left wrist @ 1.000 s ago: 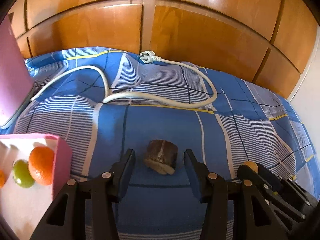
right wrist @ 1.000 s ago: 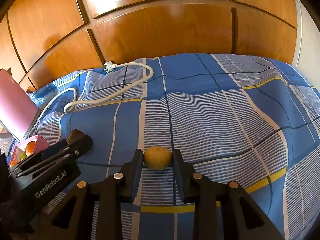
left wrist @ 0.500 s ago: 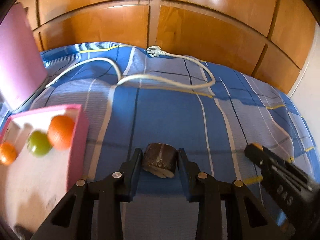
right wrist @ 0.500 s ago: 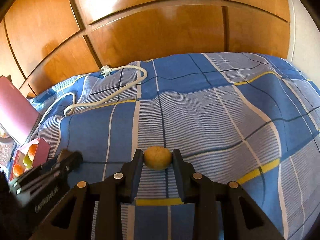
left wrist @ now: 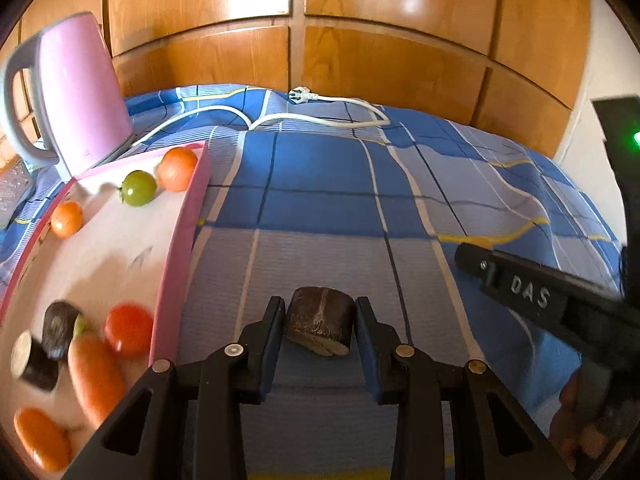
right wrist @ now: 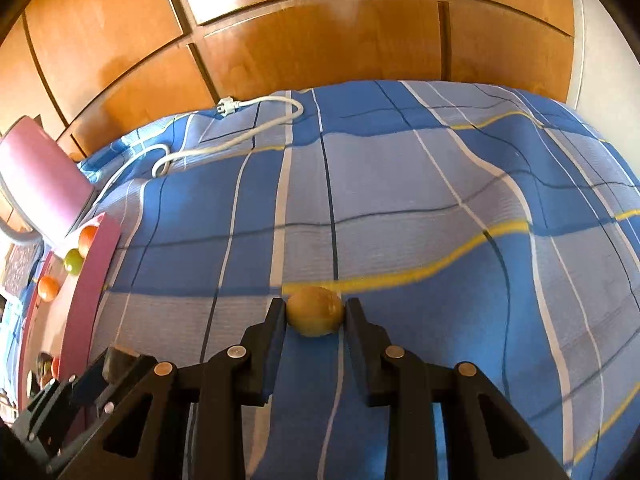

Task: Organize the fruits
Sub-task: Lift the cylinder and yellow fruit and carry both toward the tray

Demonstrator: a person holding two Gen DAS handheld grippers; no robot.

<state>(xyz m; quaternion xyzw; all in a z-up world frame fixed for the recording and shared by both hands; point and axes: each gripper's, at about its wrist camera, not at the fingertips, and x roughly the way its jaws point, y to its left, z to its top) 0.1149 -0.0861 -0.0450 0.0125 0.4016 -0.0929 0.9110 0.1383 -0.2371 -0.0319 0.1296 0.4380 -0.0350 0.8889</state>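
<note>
My left gripper (left wrist: pixel 320 320) is shut on a dark brown cut fruit piece (left wrist: pixel 318 320) and holds it above the blue checked bedspread (left wrist: pixel 320 184), just right of the pink tray (left wrist: pixel 182 248). The tray holds an orange (left wrist: pixel 176 169), a green fruit (left wrist: pixel 138 188), a small orange fruit (left wrist: pixel 66 219), a red fruit (left wrist: pixel 128 328), dark pieces (left wrist: pixel 60 330) and orange long pieces (left wrist: pixel 94 376). My right gripper (right wrist: pixel 316 316) is shut on a yellow-brown round fruit (right wrist: pixel 315 315) above the bedspread (right wrist: pixel 400 200). The tray shows at the left of the right wrist view (right wrist: pixel 90 280).
A pink kettle (left wrist: pixel 76 92) stands behind the tray. A white cable with a plug (left wrist: pixel 304 96) lies across the far bedspread. A wooden headboard (left wrist: pixel 360 40) closes the back. The right gripper's body (left wrist: pixel 528 292) crosses the left wrist view at right.
Both grippers have lifted and moved left toward the tray with their fruits held. The tray and kettle now fill more of the left wrist view.
</note>
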